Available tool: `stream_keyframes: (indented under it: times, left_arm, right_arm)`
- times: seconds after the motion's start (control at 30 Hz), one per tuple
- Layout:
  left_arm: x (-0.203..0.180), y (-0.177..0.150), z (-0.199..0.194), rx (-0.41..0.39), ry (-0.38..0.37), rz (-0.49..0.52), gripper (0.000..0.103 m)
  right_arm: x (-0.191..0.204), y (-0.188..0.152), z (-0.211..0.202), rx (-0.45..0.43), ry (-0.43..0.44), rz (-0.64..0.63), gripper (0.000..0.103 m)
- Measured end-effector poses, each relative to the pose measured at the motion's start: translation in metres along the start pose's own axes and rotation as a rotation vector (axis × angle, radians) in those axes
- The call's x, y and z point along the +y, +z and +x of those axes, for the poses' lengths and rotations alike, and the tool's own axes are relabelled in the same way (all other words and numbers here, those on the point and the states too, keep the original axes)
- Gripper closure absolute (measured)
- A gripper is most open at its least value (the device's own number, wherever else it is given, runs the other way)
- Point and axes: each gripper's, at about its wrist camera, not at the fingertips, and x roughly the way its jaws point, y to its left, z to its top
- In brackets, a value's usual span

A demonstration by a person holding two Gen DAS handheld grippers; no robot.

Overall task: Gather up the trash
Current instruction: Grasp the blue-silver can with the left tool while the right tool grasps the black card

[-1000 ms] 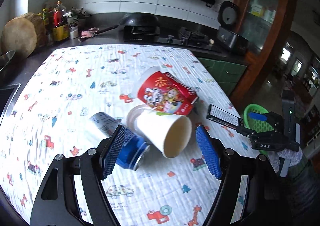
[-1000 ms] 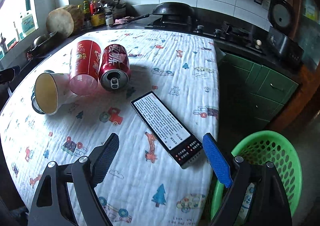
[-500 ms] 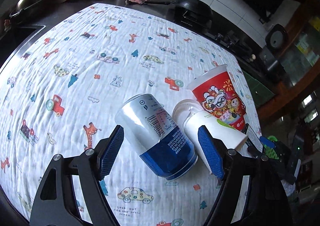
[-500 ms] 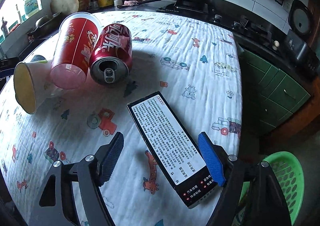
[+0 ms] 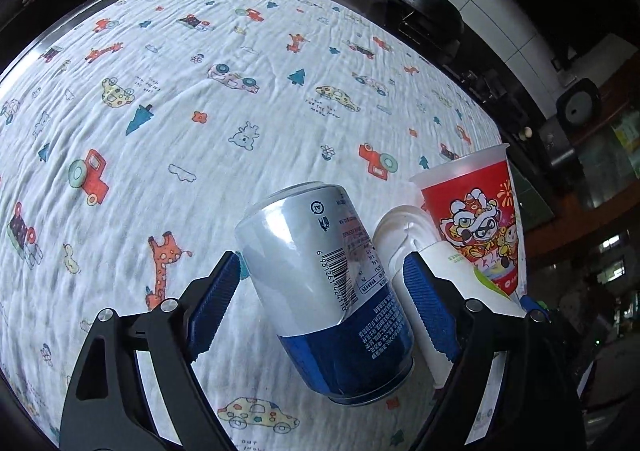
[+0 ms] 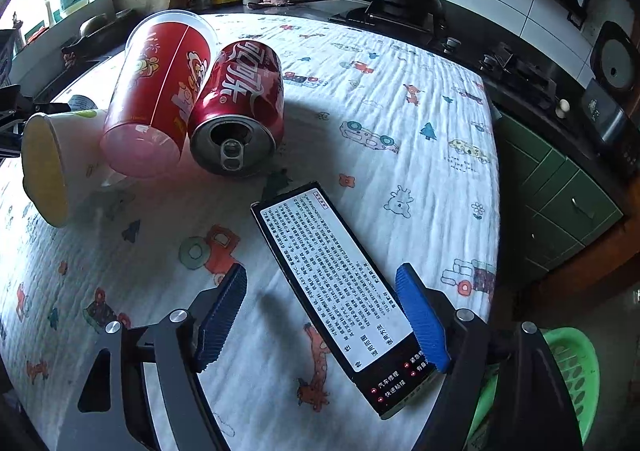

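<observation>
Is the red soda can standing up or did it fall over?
Fallen over. The red soda can lies on its side on the tablecloth, its opened top facing the camera, beside the red cup, also tipped over.

On my worktop [image 6: 400, 99] I count two cans: one silver-and-blue can [image 5: 332, 291] and one red cola can [image 6: 240, 107]. There are two cups, one red cup [image 6: 156, 91] and one white paper cup [image 6: 52, 163], plus one black box [image 6: 340, 291] and one green basket [image 6: 576, 371].
</observation>
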Motion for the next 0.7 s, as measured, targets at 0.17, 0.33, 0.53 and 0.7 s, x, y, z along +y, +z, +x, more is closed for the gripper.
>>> stream_keyframes:
  times: [0.17,0.33,0.53,0.7]
  left_arm:
    - [0.0078,-0.0016,0.0083,0.018,-0.014,-0.026,0.02]
    - [0.0094,-0.0022,0.0103,0.024,-0.042,-0.037,0.022]
    - [0.0073,-0.003,0.0109,0.02,-0.077,-0.029,0.033]
    - [0.0084,-0.0014,0.0082,0.009,-0.085,-0.018,0.042]
  right_arm:
    - [0.0021,0.0042,0.0042,0.008,0.006,-0.007,0.027]
    - [0.0055,0.0059,0.0051,0.01,0.007,-0.007,0.035]
    - [0.0058,0.0092,0.0028,0.026,0.037,0.007,0.044]
    - [0.0075,0.0101,0.008,0.03,0.028,0.007,0.042]
